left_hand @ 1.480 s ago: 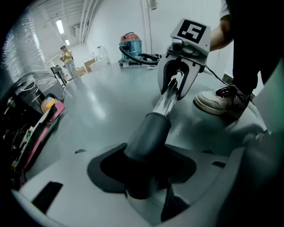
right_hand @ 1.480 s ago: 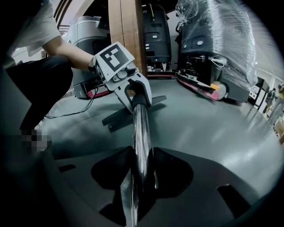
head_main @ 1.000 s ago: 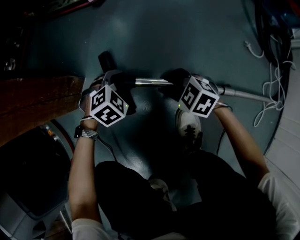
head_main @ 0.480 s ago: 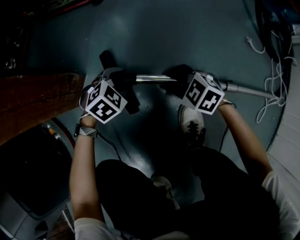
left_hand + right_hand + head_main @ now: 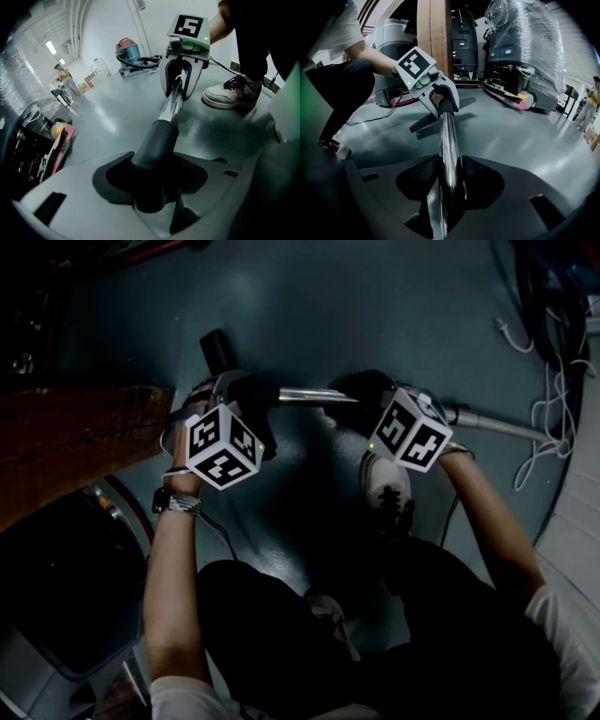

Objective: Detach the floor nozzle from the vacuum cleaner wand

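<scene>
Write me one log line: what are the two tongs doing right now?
left tongs: shut on collar | right tongs: shut on wand | nozzle: looks attached

Opposed close views along wand (image 5: 171, 104)

Left gripper (image 5: 151, 185) tipped steeply down, jaws clamped on dark collar (image 5: 157, 140), pads seemingly snug in dim view. Right gripper (image 5: 447, 180) angled down, jaws closed on chrome wand (image 5: 446, 136). Left forearm (image 5: 169, 568), right forearm (image 5: 487, 512) extended forward, grippers facing each other.

Chrome wand (image 5: 309, 396) near level, black floor nozzle (image 5: 217, 351) attached
</scene>
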